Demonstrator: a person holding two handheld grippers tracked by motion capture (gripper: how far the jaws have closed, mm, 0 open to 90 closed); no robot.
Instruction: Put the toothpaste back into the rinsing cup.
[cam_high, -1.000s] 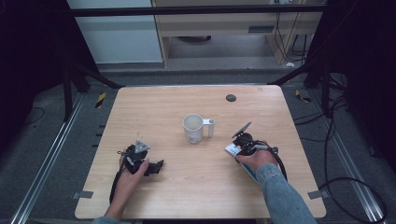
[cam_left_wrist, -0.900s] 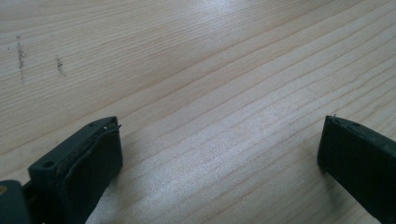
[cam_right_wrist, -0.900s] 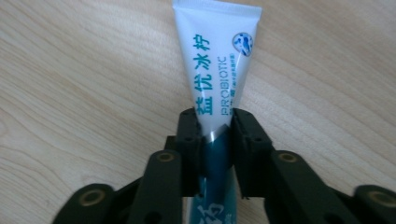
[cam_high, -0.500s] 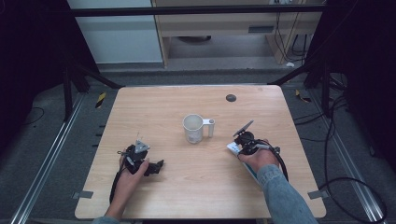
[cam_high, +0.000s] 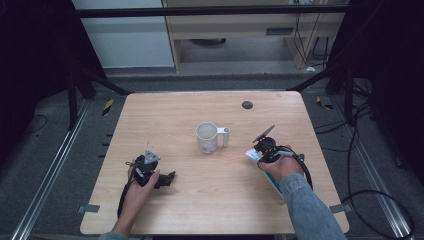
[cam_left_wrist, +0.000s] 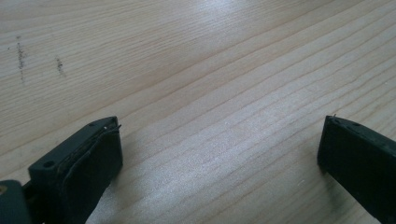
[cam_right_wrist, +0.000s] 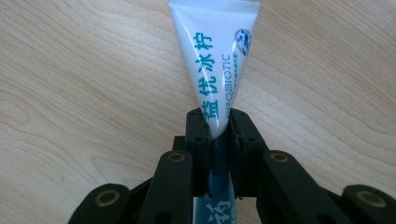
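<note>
A white toothpaste tube (cam_right_wrist: 212, 60) with blue print lies along the wooden table, its flat crimped end pointing away in the right gripper view. My right gripper (cam_right_wrist: 218, 126) is shut on the tube near its middle. In the high view the tube (cam_high: 251, 154) shows beside the right gripper (cam_high: 261, 151), right of a white mug (cam_high: 207, 137) with its handle turned toward that side. My left gripper (cam_high: 169, 178) rests at the table's front left, and its jaws (cam_left_wrist: 219, 149) stand wide open over bare wood with nothing between them.
A small dark round spot (cam_high: 246, 105) lies on the wooden table (cam_high: 210, 200) toward the back right. Black cables trail from both grippers toward the front edge. Metal frame posts and floor rails flank the table.
The right hand has shifted slightly with the tube; the left gripper and the mug stay where they were.
</note>
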